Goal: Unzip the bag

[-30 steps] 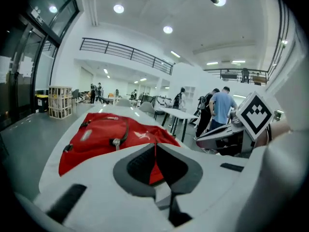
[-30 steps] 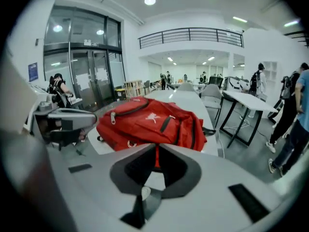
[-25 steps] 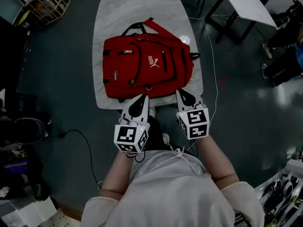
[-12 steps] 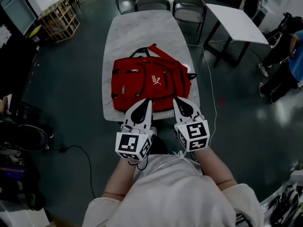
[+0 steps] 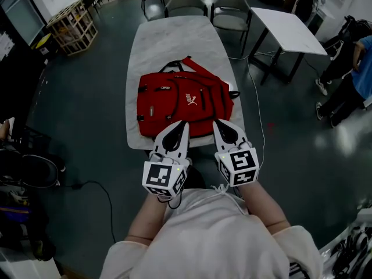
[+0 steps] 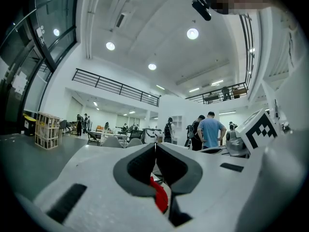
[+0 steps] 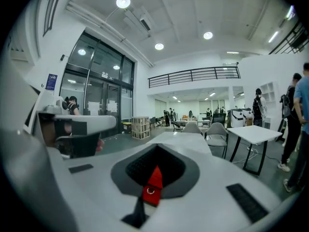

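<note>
A red backpack [image 5: 180,100] lies flat on the marble table [image 5: 174,39], front side up, with its black zips running across the pockets. Both grippers hover side by side over the table's near edge. My left gripper [image 5: 182,124] points at the bag's near side, jaws together and nothing between them. My right gripper [image 5: 215,123] sits just right of it, also shut and empty. In the left gripper view a sliver of the red backpack [image 6: 159,195] shows below the closed left gripper [image 6: 155,145]. In the right gripper view the backpack [image 7: 153,182] shows beneath the closed right gripper [image 7: 157,146].
Two grey chairs [image 5: 185,2] stand at the table's far end. A white side table [image 5: 289,31] is to the right, with a cable [image 5: 258,97] trailing on the floor beside it. People [image 5: 354,68] stand at the right edge. A wooden crate [image 5: 72,25] is far left.
Both grippers have moved forward a little, so their tips now overlap the bag's near edge. The head view has lifted and shows more of the far room. The bag has not moved.
</note>
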Demonstrator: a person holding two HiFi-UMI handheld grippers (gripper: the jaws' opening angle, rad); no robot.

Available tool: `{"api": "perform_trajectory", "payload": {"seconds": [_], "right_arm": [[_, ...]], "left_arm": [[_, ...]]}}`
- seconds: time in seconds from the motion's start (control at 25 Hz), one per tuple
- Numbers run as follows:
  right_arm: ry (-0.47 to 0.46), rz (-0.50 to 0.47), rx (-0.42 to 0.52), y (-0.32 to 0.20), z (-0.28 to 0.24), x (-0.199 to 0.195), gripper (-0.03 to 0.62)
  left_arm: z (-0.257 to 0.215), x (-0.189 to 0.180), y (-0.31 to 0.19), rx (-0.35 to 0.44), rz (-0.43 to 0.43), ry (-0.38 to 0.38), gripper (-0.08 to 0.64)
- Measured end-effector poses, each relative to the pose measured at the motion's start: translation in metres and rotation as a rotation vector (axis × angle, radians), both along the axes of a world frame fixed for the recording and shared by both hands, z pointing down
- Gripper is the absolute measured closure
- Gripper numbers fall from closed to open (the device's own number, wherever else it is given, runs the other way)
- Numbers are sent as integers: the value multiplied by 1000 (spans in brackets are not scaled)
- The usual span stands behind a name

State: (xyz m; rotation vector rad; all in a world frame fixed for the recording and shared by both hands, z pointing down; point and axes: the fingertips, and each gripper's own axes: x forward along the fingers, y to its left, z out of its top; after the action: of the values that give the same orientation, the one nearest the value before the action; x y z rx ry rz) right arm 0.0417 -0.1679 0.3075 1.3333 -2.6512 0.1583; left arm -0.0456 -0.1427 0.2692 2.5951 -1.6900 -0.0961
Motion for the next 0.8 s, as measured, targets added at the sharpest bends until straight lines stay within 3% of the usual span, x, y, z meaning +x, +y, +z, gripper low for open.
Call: {"api": "perform_trajectory", "payload": {"seconds": [0.8], "right_arm": [[14, 21, -36, 8, 12, -1, 566]], "left_arm": [[13, -4, 6, -31, -16, -30, 537]]}}
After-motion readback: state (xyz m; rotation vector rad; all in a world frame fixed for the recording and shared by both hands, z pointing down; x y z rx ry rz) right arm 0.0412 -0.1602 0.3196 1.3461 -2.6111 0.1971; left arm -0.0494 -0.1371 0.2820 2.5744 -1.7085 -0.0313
